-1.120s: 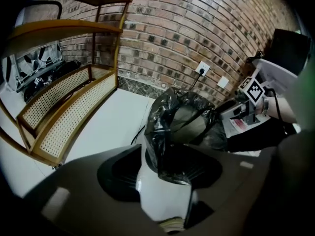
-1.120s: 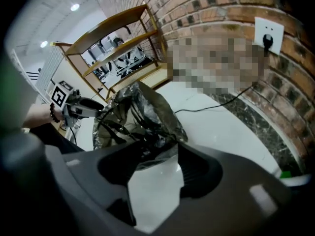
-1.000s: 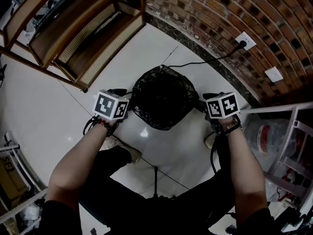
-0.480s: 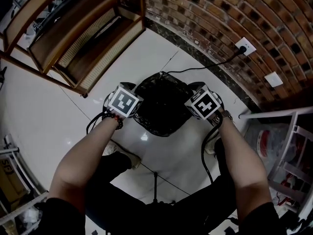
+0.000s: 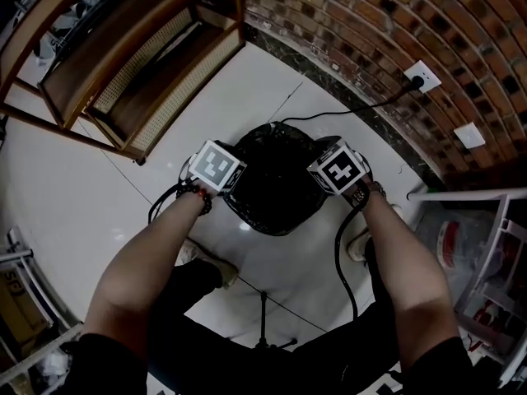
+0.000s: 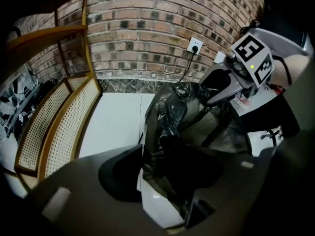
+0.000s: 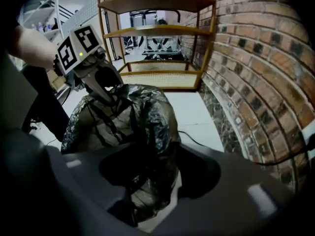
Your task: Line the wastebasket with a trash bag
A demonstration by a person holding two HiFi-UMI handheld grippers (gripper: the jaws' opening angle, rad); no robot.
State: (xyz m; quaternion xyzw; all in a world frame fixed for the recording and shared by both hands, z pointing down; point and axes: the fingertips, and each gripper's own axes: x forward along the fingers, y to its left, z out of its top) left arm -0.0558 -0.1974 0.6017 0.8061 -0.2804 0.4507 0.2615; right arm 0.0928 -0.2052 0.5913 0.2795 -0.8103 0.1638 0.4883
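Observation:
A black trash bag (image 5: pixel 276 179) sits over a dark wire wastebasket (image 7: pixel 98 122) on the white floor; the wires show through the thin film. My left gripper (image 5: pixel 235 181) is at the bag's left edge and my right gripper (image 5: pixel 317 183) at its right edge, both pointing steeply down. In the left gripper view, bunched bag film (image 6: pixel 170 146) runs between the jaws of my left gripper (image 6: pixel 162 181), which hold it. In the right gripper view, the jaws of my right gripper (image 7: pixel 147 181) are closing on a fold of the bag (image 7: pixel 147 132) that fills the gap between them.
A wooden shelf unit (image 5: pixel 140 64) with cane panels stands at the upper left. A brick wall (image 5: pixel 370 23) runs behind the basket, with a socket (image 5: pixel 418 78) and a black cable on the floor. A metal rack (image 5: pixel 486 245) stands at the right. The person's shoes (image 5: pixel 206 257) are just in front of the basket.
Both grippers have come inward over the basket's two sides, sunk a little and rolled. The bag, spread wide a second ago, now sits narrower over the basket.

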